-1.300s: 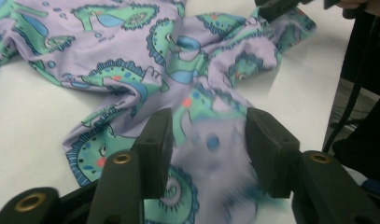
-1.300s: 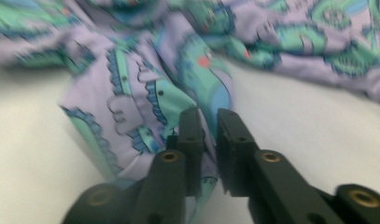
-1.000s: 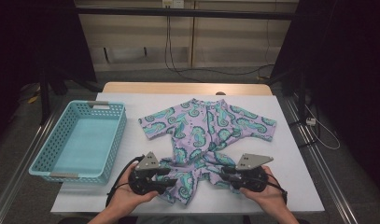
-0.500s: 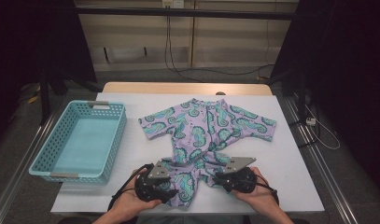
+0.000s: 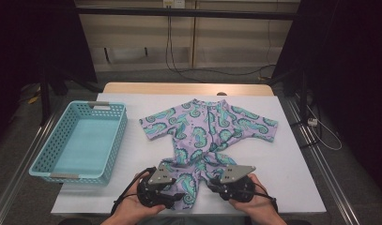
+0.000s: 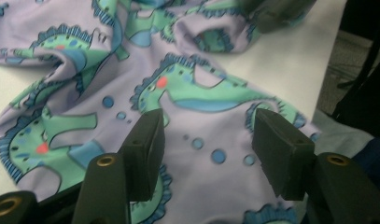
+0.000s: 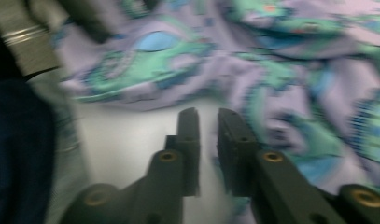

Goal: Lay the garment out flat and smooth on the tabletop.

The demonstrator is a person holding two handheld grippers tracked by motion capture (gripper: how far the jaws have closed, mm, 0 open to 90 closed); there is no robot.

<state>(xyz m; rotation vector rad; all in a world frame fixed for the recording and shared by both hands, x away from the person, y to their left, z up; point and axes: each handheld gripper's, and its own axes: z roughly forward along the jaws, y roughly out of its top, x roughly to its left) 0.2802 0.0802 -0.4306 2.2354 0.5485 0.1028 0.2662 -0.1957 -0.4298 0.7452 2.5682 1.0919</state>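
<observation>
Romper (image 5: pixel 208 125) ×1, basket (image 5: pixel 48 161) ×1, left hand-held gripper (image 6: pixel 206 135) agape, right hand-held gripper (image 7: pixel 208 126) nearly clenched, empty.

Both black grippers, left gripper (image 5: pixel 177 197) and right gripper (image 5: pixel 212 183), carry grey three-cornered plates, brass-coloured screws and trailing black cables.

The lilac stretch-fabric baby romper (image 5: pixel 205 129) carried a print of teal and green seahorses with blue fins, red cheek spots and small blue bubbles. The perforated plastic basket (image 5: pixel 111 136) was light turquoise. The table top (image 5: pixel 282 173) was white with a pale wooden far edge.
</observation>
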